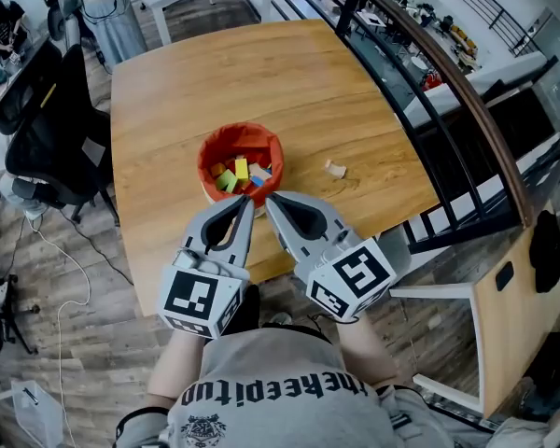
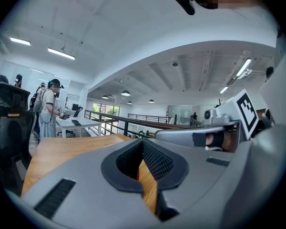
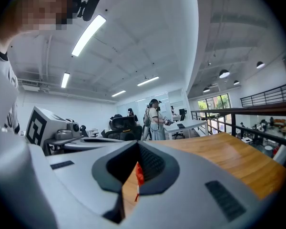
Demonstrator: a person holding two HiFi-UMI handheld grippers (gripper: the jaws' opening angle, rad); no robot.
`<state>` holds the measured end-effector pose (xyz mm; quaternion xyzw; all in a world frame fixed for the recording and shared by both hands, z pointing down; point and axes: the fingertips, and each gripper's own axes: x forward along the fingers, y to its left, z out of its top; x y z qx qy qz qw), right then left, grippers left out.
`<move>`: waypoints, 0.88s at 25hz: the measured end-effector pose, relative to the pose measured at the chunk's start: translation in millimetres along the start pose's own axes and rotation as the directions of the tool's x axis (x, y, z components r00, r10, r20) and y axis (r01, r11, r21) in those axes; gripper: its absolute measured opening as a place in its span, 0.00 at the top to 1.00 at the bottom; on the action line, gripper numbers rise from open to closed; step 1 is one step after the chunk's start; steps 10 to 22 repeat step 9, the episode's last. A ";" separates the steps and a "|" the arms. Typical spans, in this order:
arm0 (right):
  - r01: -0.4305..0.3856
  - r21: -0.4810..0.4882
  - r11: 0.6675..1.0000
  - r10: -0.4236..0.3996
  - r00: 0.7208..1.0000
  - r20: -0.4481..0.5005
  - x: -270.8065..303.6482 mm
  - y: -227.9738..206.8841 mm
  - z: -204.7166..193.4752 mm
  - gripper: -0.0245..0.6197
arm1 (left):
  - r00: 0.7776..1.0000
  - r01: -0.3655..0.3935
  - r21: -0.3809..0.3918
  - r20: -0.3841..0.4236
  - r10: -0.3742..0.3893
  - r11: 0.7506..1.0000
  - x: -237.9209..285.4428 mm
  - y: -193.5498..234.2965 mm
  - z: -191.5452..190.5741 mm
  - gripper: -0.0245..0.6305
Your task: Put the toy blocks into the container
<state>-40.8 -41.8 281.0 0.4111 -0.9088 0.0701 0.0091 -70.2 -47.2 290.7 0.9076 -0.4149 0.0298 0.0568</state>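
Note:
A red container [image 1: 215, 152] stands on the wooden table [image 1: 289, 82] near its front edge, with several coloured toy blocks [image 1: 235, 175] inside. A small pale block [image 1: 334, 168] lies on the table to the container's right. My left gripper [image 1: 246, 203] and right gripper [image 1: 269, 199] hover side by side just in front of the container, tips close together. Both are shut with nothing held. In the left gripper view the left gripper [image 2: 142, 149] shows only a sliver of table between its jaws. In the right gripper view a thin strip of the red container [image 3: 139, 173] shows through the right gripper [image 3: 135, 151].
A black office chair [image 1: 51, 147] stands left of the table. A dark railing [image 1: 448, 91] runs along the table's right side. A pale cabinet [image 1: 509, 306] is at the lower right. People stand by a white desk [image 2: 76, 124] beyond the table's far end.

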 end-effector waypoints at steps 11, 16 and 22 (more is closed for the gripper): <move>-0.017 -0.001 1.000 0.017 1.000 -0.004 9.3 4.8 0.8 0.95 | 1.000 -0.013 -0.010 0.001 0.013 1.000 -3.4 8.9 1.8 0.94; -0.017 -0.001 1.000 0.017 1.000 -0.004 9.3 4.8 0.8 0.95 | 1.000 -0.013 -0.010 0.001 0.013 1.000 -3.4 8.9 1.8 0.94; -0.017 -0.001 1.000 0.017 1.000 -0.004 9.3 4.8 0.8 0.95 | 1.000 -0.013 -0.010 0.001 0.013 1.000 -3.4 8.9 1.8 0.94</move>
